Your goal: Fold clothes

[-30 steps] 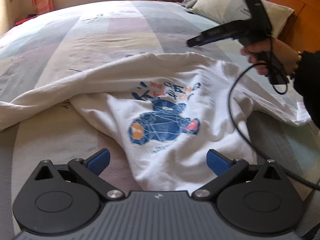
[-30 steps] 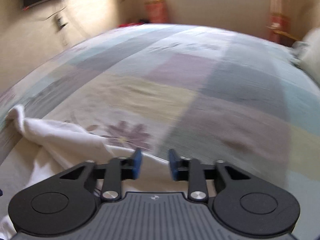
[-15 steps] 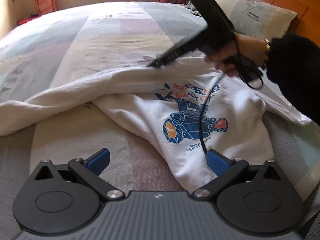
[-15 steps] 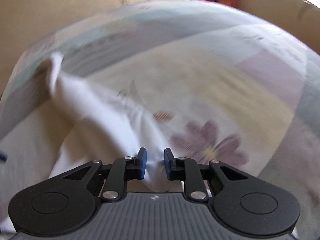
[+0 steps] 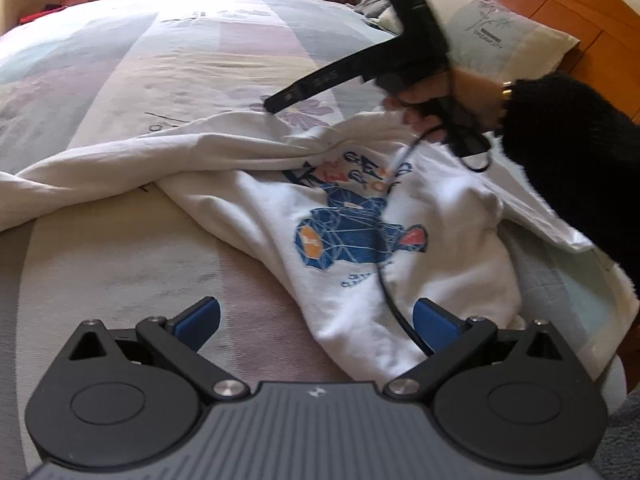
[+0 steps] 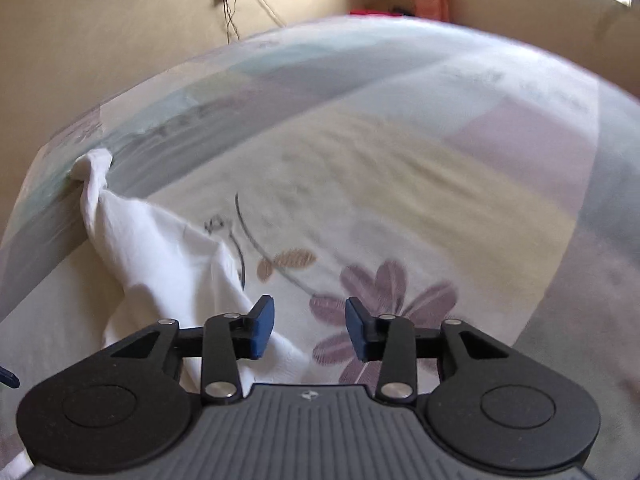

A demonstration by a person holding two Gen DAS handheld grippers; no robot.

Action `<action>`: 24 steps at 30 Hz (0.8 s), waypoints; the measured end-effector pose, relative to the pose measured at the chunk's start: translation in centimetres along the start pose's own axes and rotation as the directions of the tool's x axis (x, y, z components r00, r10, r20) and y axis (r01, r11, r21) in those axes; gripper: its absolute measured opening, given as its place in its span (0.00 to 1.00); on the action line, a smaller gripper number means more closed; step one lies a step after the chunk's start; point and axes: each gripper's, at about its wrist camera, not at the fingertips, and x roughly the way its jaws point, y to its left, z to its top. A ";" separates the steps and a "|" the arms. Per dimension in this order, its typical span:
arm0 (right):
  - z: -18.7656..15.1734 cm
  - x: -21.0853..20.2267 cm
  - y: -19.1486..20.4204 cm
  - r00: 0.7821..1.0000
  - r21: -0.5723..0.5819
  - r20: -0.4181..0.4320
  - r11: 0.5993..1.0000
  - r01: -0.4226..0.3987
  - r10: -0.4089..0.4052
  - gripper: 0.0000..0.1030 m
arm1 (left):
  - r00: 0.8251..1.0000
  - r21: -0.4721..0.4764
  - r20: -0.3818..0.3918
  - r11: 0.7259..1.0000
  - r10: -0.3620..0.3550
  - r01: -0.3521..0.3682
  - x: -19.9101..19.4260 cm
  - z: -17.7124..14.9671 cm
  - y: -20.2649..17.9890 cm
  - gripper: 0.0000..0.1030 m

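Observation:
A white T-shirt (image 5: 360, 216) with a blue print lies crumpled on the patchwork bedspread (image 5: 168, 64), one sleeve stretched out to the left. My left gripper (image 5: 316, 318) is open just above the shirt's near hem, its right finger over the cloth. A hand in a black sleeve holds my right gripper (image 5: 276, 103) at the shirt's far edge. In the right wrist view that gripper (image 6: 309, 326) is open over a purple flower on the bedspread (image 6: 400, 184), and the shirt (image 6: 160, 256) lies beneath its left finger, a twisted sleeve trailing off to the left.
A pillow (image 5: 500, 36) leans on the wooden headboard (image 5: 568, 4) at the far right. A black cable (image 5: 384, 280) hangs from the right gripper across the shirt's print. Beyond the bed's far edge is a beige wall (image 6: 120, 40).
The right gripper dropped from above the bed to the shirt's far edge and its jaws widened from nearly shut. The left gripper stayed open and barely moved.

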 end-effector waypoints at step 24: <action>4.4 2.1 1.0 0.956 -0.149 0.099 0.945 0.290 -0.277 0.10 | 0.981 0.035 0.083 0.985 -0.174 0.171 -2.6 0.7 -1.2 0.99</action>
